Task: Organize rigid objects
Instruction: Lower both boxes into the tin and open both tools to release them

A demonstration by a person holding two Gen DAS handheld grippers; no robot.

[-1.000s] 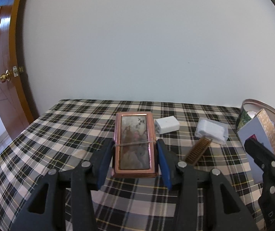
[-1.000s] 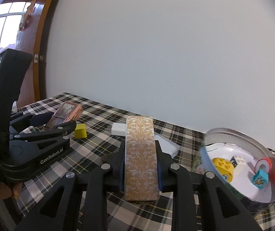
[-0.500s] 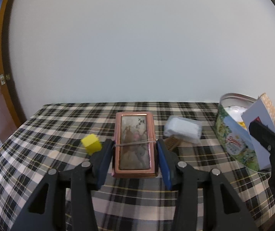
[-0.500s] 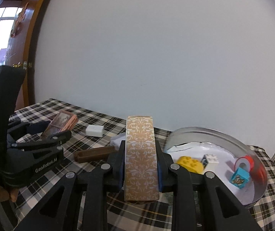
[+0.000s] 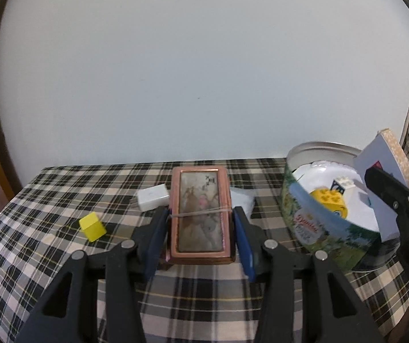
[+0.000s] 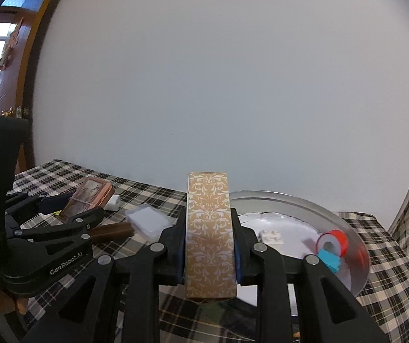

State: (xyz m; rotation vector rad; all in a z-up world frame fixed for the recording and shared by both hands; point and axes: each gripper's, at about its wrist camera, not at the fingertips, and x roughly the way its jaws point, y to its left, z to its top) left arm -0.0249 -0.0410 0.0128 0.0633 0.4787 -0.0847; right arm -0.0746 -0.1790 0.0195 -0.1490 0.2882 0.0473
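Behind my checked tablecloth point(image 5: 47, 257) is a plain white wall. My left gripper point(image 5: 200, 225) squeezes a pink tin with a rubber band point(image 5: 200, 214), held above the cloth. My right gripper point(image 6: 208, 237) is clamped on a tall gold patterned box point(image 6: 208, 228), near the round tin point(image 5: 319, 228) holding toy bricks. I read "GenRobot.AI" on the left gripper's side. A yellow cube point(image 5: 92, 226) sits on the cloth.
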